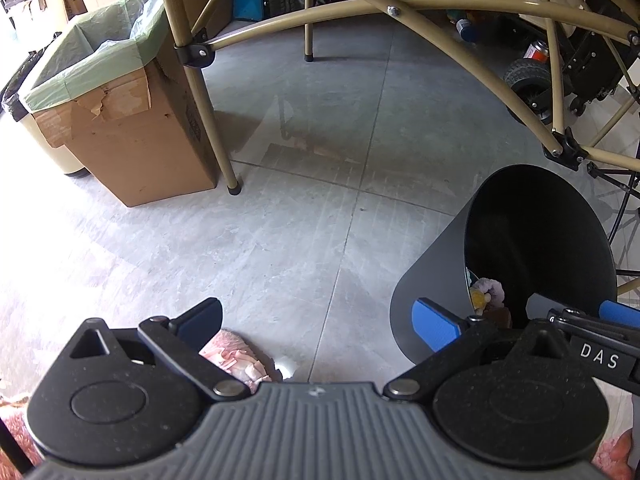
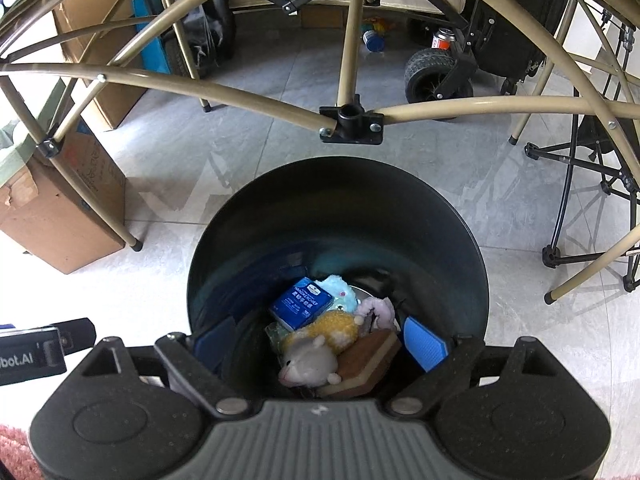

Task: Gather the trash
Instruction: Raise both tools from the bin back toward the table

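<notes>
On the left, the left hand-held gripper (image 1: 318,328) is hovering released over the grey floor (image 1: 320,200), a pink item (image 1: 236,358) lying just below it. To the right, the right hand-held gripper (image 2: 320,340) is hanging wide apart and empty over the black bin (image 2: 336,216), where the trash (image 2: 320,332) is lying at the bottom.

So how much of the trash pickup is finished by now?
Done: the black bin already holds a blue packet, plush toys and a brown block. In hand: nothing; the right gripper hangs over the bin with empty jaws wide apart, the left gripper also open. Left: a pink item and a white scrap on the floor.
</notes>
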